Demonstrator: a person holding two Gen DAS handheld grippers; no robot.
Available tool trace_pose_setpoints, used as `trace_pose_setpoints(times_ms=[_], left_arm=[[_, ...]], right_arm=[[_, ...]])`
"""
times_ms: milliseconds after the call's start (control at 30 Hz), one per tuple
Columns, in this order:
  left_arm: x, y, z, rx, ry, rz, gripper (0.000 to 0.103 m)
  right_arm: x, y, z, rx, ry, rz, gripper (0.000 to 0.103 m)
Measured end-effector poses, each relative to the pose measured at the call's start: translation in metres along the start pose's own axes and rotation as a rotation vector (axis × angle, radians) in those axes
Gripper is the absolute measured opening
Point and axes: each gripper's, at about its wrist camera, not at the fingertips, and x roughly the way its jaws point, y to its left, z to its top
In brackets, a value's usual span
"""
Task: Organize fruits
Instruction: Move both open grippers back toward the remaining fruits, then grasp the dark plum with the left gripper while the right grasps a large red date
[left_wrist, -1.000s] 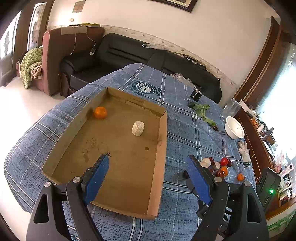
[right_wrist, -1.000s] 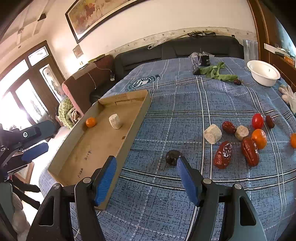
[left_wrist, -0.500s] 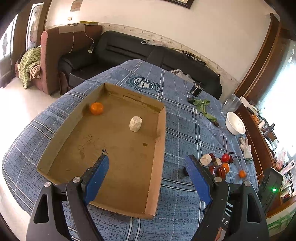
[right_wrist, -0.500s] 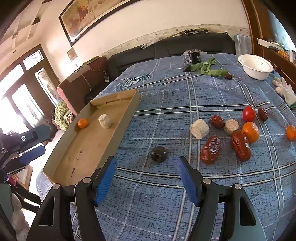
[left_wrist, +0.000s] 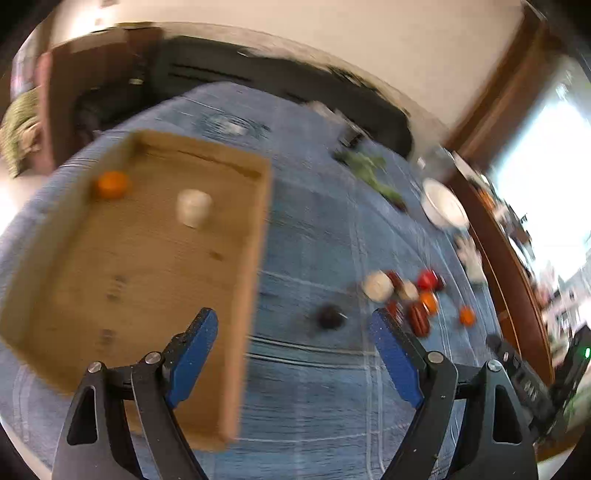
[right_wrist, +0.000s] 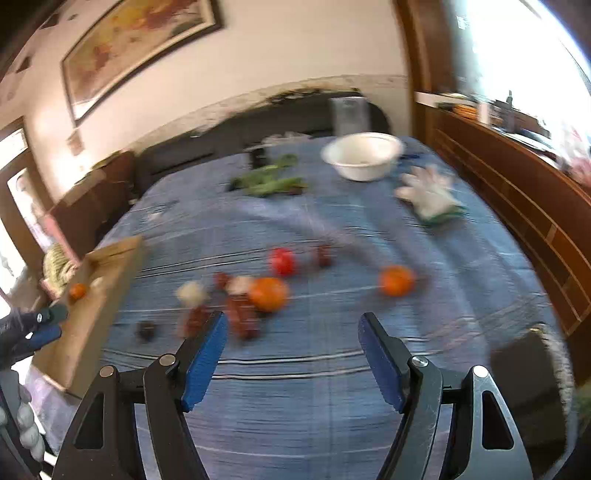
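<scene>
Lengthwise, cardboard tray (left_wrist: 255, 236) running away from gripper (left_wrist: 291, 332).

A blue plaid tablecloth (right_wrist: 369, 229) with pale stripes carries a red tomato (right_wrist: 283, 260), orange citrus (right_wrist: 396, 280), brown-red dates (left_wrist: 418, 317) and a white bowl (right_wrist: 362, 155). The cardboard tray (left_wrist: 255, 258) is tan; gripper pads (left_wrist: 192, 347) are blue on black arms

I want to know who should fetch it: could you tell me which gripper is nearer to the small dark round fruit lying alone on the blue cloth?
Left. The left gripper hangs open just short of the dark fruit; the right gripper, jaws opening and empty, sits well to its right.
</scene>
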Motion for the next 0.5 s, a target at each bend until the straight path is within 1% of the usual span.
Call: trace_pose_setpoints(times_ms=[133,200,267,300,333,433,500], left_arm=[[0.020,-0.029,-0.011,0.100,0.047,-0.034,0.084],[0.030,-0.038,-0.016,0.137,0.068,-0.038,0.083],[0.038,-0.043,-0.017,0.171,0.089,-0.021,0.077],[0.040,-0.046,-0.018,0.186,0.097,-0.008,0.070],[0.043,-0.046,-0.019,0.196,0.102,-0.001,0.068],[0.052,-0.047,-0.020,0.212,0.114,0.018,0.068],[0.059,-0.045,-0.019,0.214,0.135,0.026,0.066]], right_arm=[[0.002,-0.026,-0.001,0.013,0.016,-0.049,0.077],[0.008,-0.034,-0.004,0.024,0.032,-0.052,0.077],[0.018,-0.035,-0.003,0.036,0.060,-0.022,0.076],[0.022,-0.032,-0.003,0.035,0.070,-0.010,0.073],[0.025,-0.028,-0.002,0.030,0.078,0.010,0.072],[0.038,-0.004,0.001,-0.015,0.095,0.102,0.072],[0.048,0.007,0.001,-0.038,0.114,0.142,0.068]])
